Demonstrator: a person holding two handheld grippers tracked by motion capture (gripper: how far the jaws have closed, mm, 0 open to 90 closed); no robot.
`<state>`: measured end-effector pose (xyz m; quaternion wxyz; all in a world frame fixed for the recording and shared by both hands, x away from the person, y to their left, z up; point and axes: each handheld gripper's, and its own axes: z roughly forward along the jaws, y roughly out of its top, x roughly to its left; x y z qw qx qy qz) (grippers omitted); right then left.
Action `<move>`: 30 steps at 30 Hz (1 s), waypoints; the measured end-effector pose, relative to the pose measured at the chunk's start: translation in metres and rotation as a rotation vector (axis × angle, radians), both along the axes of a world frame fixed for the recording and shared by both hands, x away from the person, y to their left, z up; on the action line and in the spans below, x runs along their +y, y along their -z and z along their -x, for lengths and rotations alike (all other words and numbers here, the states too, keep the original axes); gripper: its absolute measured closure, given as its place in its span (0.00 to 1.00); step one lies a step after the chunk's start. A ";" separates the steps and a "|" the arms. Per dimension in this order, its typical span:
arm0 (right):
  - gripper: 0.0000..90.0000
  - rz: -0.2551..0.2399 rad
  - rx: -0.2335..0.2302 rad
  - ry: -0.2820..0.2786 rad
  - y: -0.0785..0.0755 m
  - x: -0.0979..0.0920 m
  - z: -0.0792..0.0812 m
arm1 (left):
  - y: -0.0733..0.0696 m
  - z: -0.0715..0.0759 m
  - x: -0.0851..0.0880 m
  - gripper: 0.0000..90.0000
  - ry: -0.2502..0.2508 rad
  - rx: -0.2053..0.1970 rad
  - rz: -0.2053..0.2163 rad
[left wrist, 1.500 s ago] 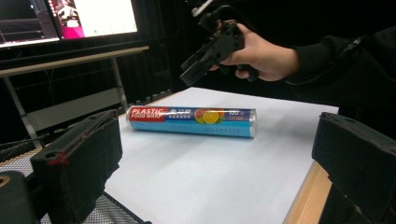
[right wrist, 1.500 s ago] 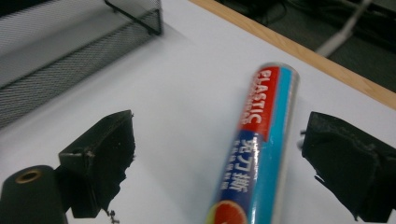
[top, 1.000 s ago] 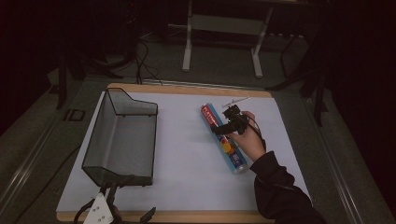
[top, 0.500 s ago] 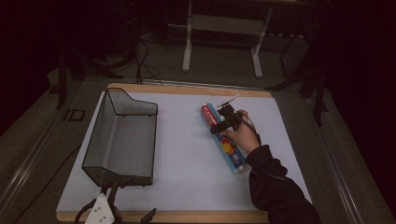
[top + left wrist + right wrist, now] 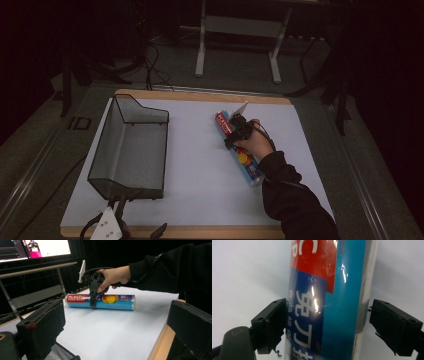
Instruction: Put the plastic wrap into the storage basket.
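A roll of plastic food wrap [image 5: 247,164], blue with a red label end, lies on the white table top [image 5: 200,180], slanting from the far middle toward the near right. A hand holds my right gripper [image 5: 230,142] down over the roll's far half. In the right gripper view the roll [image 5: 329,302] stands between the two jaws; the left jaw is almost on it and the right jaw has a gap. In the left gripper view, the roll [image 5: 115,302] has the right gripper [image 5: 93,302] across it. My left gripper [image 5: 142,216] lies open at the table's near left edge, holding nothing.
A black mesh basket [image 5: 142,116] stands on the left half of the table, its near end next to the left gripper; its mesh [image 5: 7,317] also appears in the left gripper view. A wooden edge [image 5: 210,232] borders the table. A monitor [image 5: 47,247] glows behind.
The right hand has carried its gripper a little left and down, so the jaws now straddle the roll. The left gripper and the basket have not moved.
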<state>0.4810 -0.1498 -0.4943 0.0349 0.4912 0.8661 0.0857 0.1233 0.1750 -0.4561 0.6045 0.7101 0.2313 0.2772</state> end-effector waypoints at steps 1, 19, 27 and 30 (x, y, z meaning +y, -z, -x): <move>0.17 0.009 0.004 0.006 0.001 0.001 0.000 | 0.000 0.000 0.000 0.03 -0.001 -0.001 0.001; 0.34 0.066 0.058 0.025 0.009 0.012 0.000 | 0.000 0.001 -0.001 0.03 -0.006 -0.003 -0.008; 0.35 0.025 0.028 0.050 -0.005 0.007 0.002 | 0.001 -0.001 -0.001 0.03 -0.008 0.004 -0.014; 0.35 0.035 0.013 0.036 -0.016 0.006 0.003 | 0.001 -0.001 -0.002 0.03 -0.007 0.002 -0.014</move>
